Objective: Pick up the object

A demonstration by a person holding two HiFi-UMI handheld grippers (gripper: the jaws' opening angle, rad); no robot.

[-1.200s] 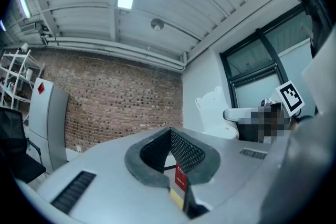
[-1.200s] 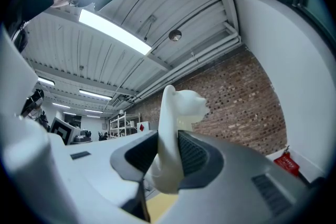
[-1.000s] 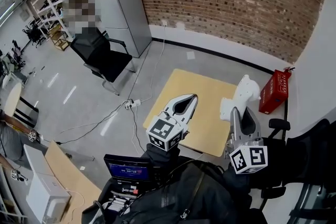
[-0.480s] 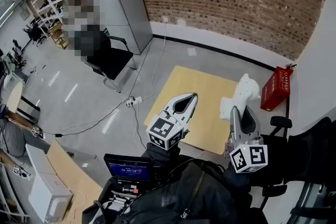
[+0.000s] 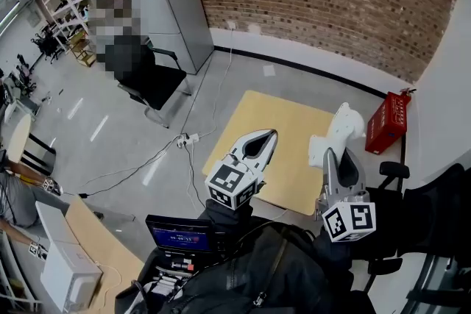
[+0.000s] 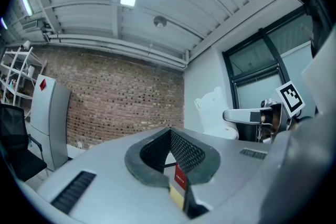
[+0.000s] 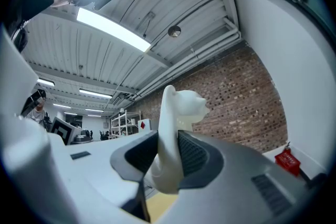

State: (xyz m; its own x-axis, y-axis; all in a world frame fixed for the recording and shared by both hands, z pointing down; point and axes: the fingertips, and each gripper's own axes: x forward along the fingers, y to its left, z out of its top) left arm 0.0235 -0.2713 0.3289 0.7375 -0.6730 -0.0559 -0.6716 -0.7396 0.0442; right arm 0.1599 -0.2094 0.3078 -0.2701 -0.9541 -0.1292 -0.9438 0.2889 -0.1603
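Right gripper (image 7: 167, 157) squeezes white figure (image 7: 173, 113) at its thin middle. Head pokes up past pads. Figure up in air, off yellow table (image 5: 265, 121). Left gripper (image 6: 169, 132) closed, nothing in it.

Figure looks hard and smooth, likely light. Could slip, could crack if dropped. Best hold: thin flat middle, not bumpy head.

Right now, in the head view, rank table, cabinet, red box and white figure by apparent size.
1. Table.
2. Cabinet, close behind.
3. White figure and red box look alike; the figure is nearer the camera, so I won't rank them.
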